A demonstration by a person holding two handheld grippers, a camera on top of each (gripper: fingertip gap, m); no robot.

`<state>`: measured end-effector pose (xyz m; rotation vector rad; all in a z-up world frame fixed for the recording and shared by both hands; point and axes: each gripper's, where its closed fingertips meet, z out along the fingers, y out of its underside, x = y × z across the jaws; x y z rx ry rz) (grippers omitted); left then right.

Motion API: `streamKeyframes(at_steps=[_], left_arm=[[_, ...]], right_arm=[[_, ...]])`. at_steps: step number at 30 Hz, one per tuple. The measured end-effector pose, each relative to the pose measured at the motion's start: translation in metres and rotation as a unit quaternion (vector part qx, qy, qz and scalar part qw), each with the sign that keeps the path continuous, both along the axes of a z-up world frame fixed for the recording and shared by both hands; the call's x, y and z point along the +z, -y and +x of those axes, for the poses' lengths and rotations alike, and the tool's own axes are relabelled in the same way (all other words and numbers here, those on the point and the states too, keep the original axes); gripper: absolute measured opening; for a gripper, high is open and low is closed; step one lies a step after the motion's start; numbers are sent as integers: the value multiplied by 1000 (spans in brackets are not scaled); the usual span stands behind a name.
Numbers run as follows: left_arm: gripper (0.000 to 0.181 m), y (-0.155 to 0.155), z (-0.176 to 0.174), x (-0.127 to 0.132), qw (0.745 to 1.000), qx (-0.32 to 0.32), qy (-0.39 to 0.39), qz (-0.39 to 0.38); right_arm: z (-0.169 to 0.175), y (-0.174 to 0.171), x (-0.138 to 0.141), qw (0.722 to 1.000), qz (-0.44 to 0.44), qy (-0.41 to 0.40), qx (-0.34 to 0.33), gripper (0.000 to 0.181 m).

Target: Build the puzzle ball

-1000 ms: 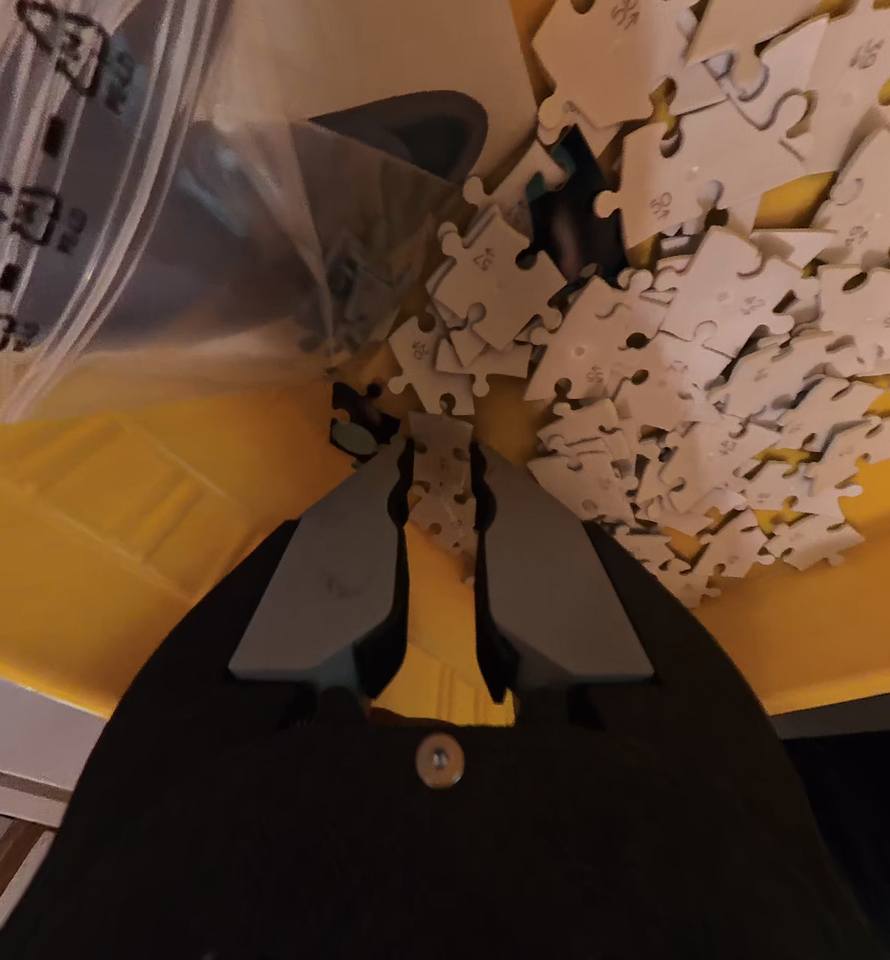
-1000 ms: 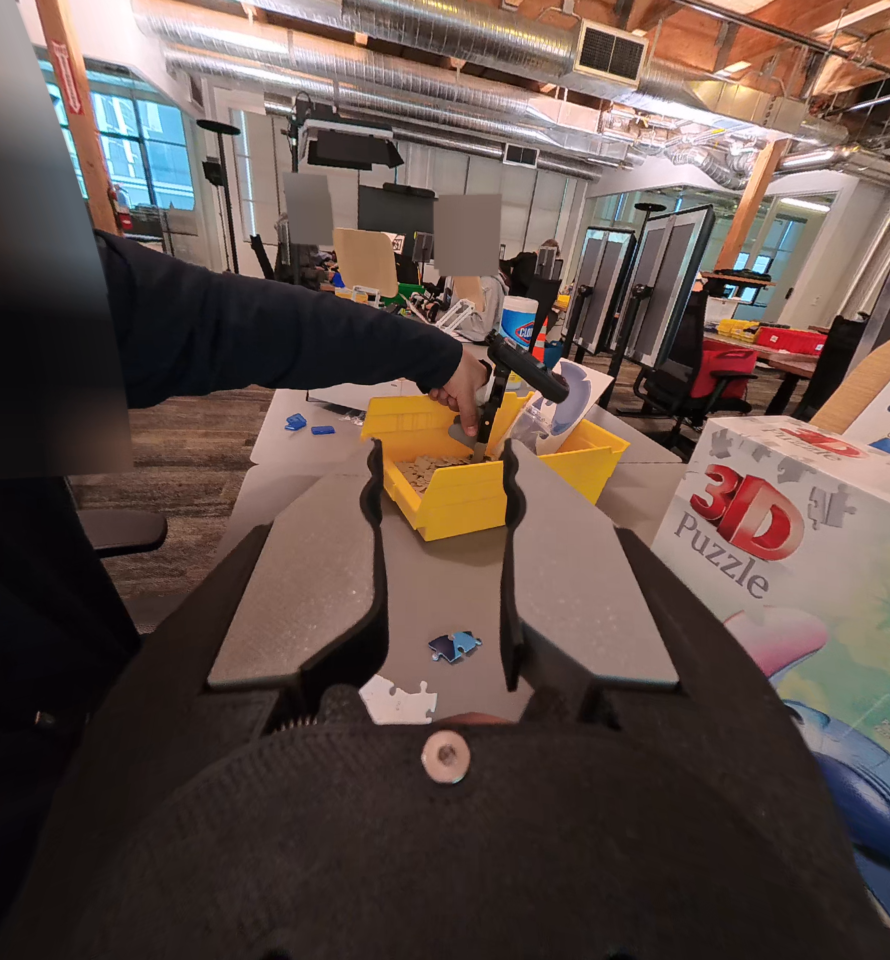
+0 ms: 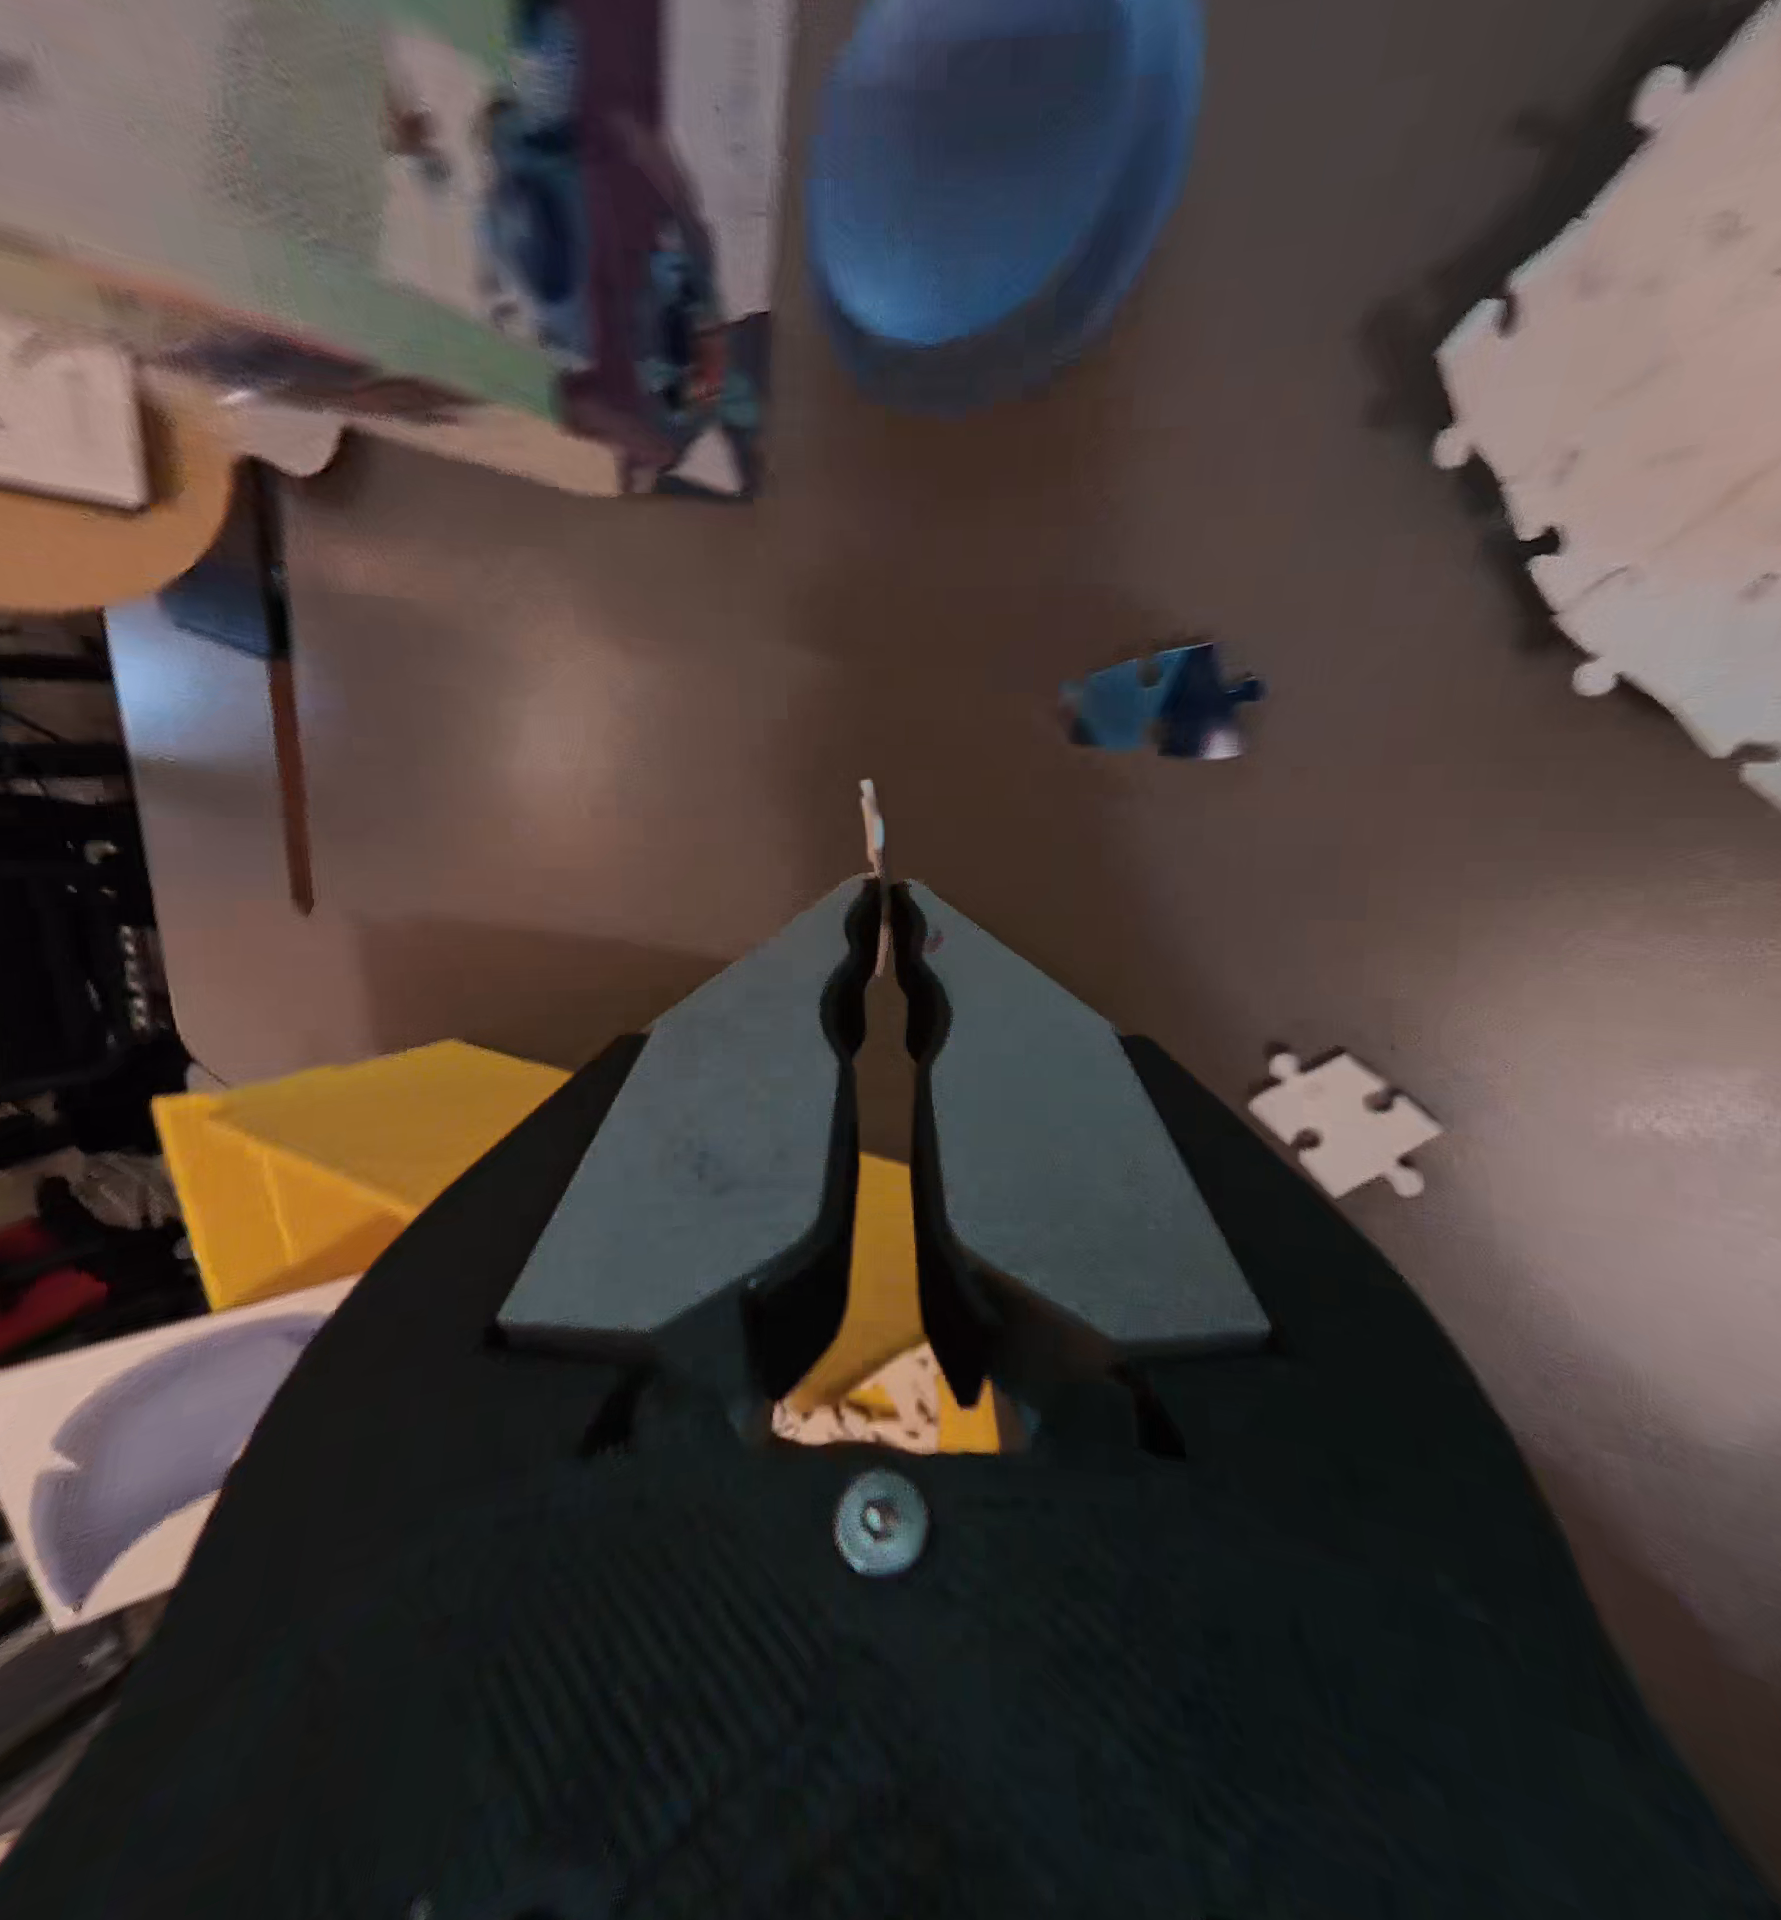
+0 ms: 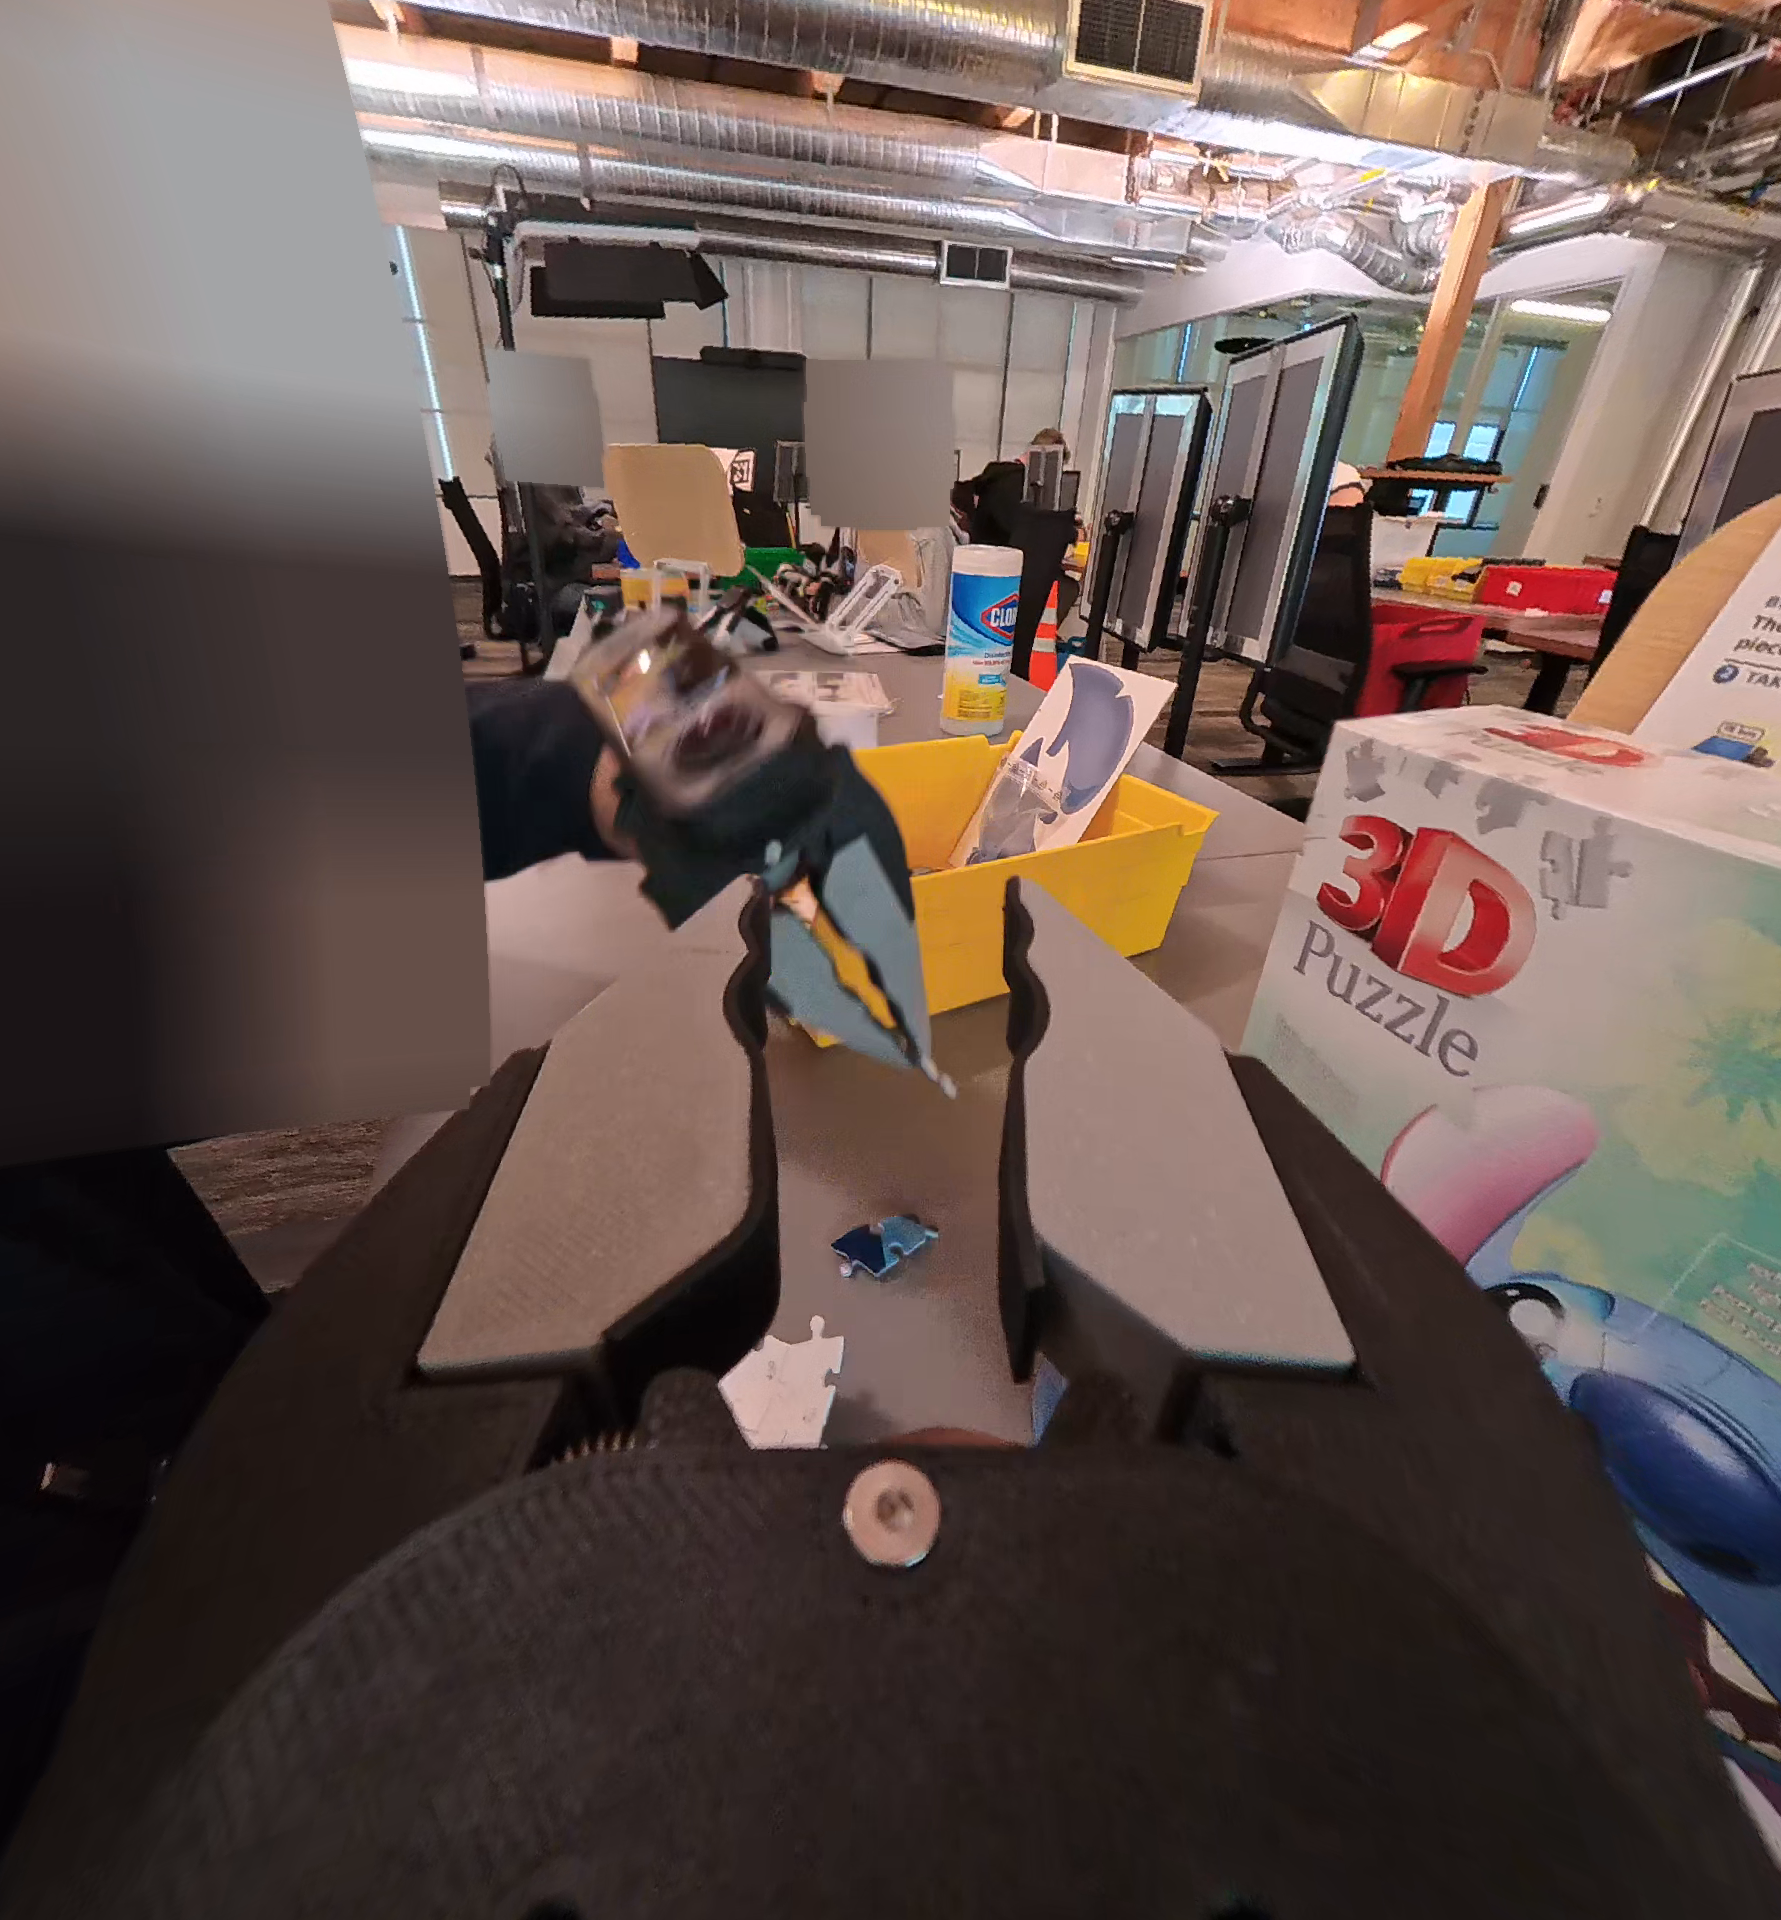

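Thin white cardboard puzzle piece [image 3: 871,831] is being gripped edge-on by left tongs [image 3: 884,891] above the grey worktop [image 3: 595,727]; right tongs [image 4: 881,920] are hanging open, empty.

The left tool [image 3: 882,891] points steeply down, fingers pinched nearly together at the tips. The right tool [image 4: 881,956] is held level, its fingers [image 4: 616,1164] spread wide apart.

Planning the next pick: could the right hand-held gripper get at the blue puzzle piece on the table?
Probably yes: the right hand-held gripper is open, and the blue puzzle piece lies uncovered just ahead.
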<state>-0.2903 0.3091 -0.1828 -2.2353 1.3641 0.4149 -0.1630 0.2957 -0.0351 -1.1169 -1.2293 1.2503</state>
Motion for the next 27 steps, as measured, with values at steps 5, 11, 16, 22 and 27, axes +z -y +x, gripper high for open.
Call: streamKeyframes(at_steps=[5, 11, 16, 22, 27], left_arm=[[0, 0, 0, -53, 997, -3, -66, -32], [34, 17, 10, -51, 989, 42, 72, -124], [33, 21, 39, -45, 981, 13, 126, -145], [46, 18, 52, -63, 983, 10, 97, -157], [46, 16, 52, -66, 975, 37, 116, -188]], right_arm=[[1, -4, -1, 1000, -5, -1, -6, 40], [3, -4, 1, 1000, -6, -1, -7, 41], [4, 0, 4, 1000, 5, -2, -8, 41], [8, 0, 5, 1000, 1, -5, -7, 40], [12, 3, 10, 1000, 3, -14, -3, 40]])
